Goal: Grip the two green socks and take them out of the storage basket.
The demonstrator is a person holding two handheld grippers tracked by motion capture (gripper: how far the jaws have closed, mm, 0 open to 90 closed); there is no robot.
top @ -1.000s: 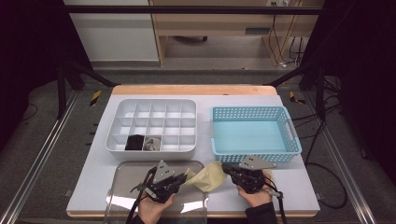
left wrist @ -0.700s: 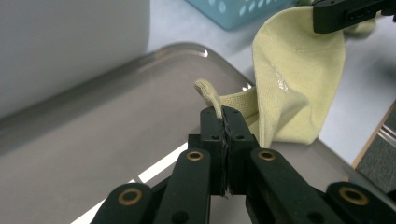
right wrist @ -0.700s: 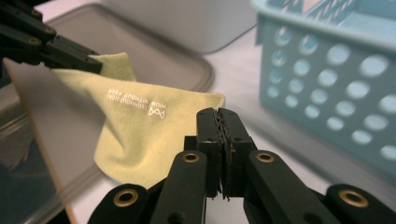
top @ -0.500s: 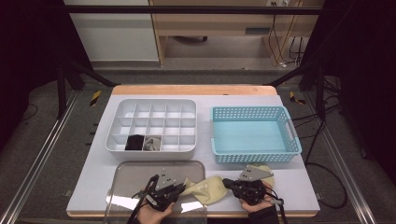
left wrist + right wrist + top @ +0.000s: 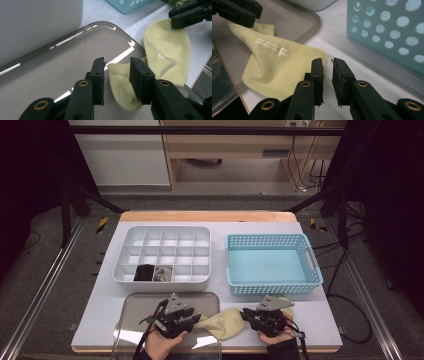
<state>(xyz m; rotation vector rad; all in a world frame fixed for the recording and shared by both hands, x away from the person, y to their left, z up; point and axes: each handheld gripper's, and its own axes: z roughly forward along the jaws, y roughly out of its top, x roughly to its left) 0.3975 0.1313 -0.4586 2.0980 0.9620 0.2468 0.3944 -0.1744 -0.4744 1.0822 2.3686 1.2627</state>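
While a person's two hands rested at the near edge of a white counter (image 5: 310, 320), a pale yellow sock (image 5: 224, 324) lay between them, half on a clear plastic lid (image 5: 135, 315) and half on the bare counter. The left tool (image 5: 117, 72) had just been opening, its jaws parted with the sock's end between them, unpinched. The right tool (image 5: 327, 75) had also just been opening, a narrow gap showing, the sock's edge beside it. Behind stood a white compartment tray (image 5: 165, 232) and a blue basket (image 5: 272, 240). Grey floor and dark frame rails surrounded the counter.
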